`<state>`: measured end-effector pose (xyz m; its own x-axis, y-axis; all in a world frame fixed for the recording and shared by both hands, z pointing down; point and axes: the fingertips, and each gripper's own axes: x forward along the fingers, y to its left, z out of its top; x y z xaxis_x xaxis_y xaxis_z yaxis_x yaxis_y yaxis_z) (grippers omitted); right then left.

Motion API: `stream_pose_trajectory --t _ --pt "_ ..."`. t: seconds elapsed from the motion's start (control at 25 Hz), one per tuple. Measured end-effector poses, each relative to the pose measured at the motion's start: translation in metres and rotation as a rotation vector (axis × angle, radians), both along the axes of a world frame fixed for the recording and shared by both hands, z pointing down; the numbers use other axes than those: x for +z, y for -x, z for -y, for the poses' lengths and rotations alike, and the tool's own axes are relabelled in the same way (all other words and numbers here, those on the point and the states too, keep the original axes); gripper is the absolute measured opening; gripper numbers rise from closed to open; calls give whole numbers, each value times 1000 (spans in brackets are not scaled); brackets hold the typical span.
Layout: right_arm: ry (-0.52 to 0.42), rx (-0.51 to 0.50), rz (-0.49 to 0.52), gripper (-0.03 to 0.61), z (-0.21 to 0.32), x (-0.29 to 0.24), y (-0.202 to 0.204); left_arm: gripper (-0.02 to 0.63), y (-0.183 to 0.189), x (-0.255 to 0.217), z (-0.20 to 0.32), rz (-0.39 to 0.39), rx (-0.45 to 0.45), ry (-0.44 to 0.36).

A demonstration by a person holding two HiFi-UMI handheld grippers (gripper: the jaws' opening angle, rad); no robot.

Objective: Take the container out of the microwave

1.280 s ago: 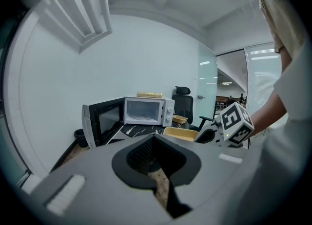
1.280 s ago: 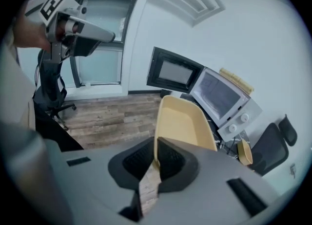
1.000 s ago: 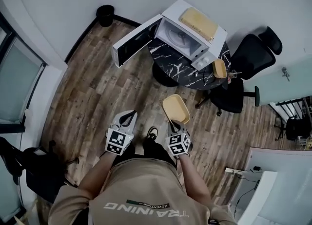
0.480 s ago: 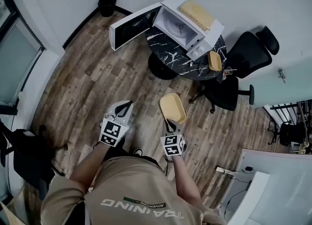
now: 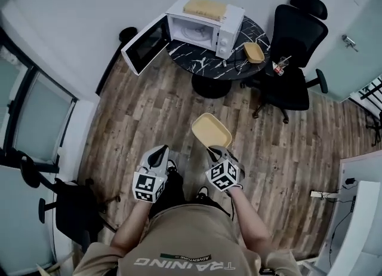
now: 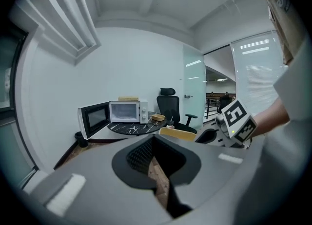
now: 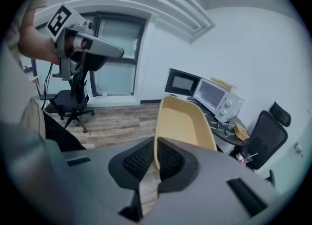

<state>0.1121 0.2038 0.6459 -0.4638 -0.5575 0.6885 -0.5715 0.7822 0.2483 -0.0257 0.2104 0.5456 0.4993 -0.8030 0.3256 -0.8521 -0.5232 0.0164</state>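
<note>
The yellow container hangs over the wooden floor, well away from the microwave, with my right gripper shut on its near rim. In the right gripper view the container stands up from between the jaws of that gripper. The white microwave sits on a round black marble table with its door swung wide open and its cavity empty. My left gripper is held beside the right one, shut with nothing in it. In the left gripper view, the microwave shows far off.
A second yellow container lies on the table to the right of the microwave, and a flat yellow object rests on top of it. A black office chair stands right of the table, another chair at the lower left. A black bin stands by the wall.
The table and microwave have slid further away and turned in the head view, so I have backed off from them. The container stays in my right gripper; the left stays shut.
</note>
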Motion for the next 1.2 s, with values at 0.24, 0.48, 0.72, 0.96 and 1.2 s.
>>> stream_pose_trajectory --t 0.24,0.48,0.72,0.96,1.2 --pt "17 -20 46 11 -25 -1 1 2 -7 1 -40 42 -4 19" --pt "6 -6 45 11 -29 -18 2 2 -13 -21 -40 27 28 -23" --pt "-19 -4 35 11 -26 -29 16 2 -3 -35 -39 10 46 -66" --pt "15 6 23 11 -31 -20 21 2 -2 -43 -34 -8 65 -85" --pt "18 40 31 11 -18 -23 19 2 -4 -39 -18 -24 87 -68"
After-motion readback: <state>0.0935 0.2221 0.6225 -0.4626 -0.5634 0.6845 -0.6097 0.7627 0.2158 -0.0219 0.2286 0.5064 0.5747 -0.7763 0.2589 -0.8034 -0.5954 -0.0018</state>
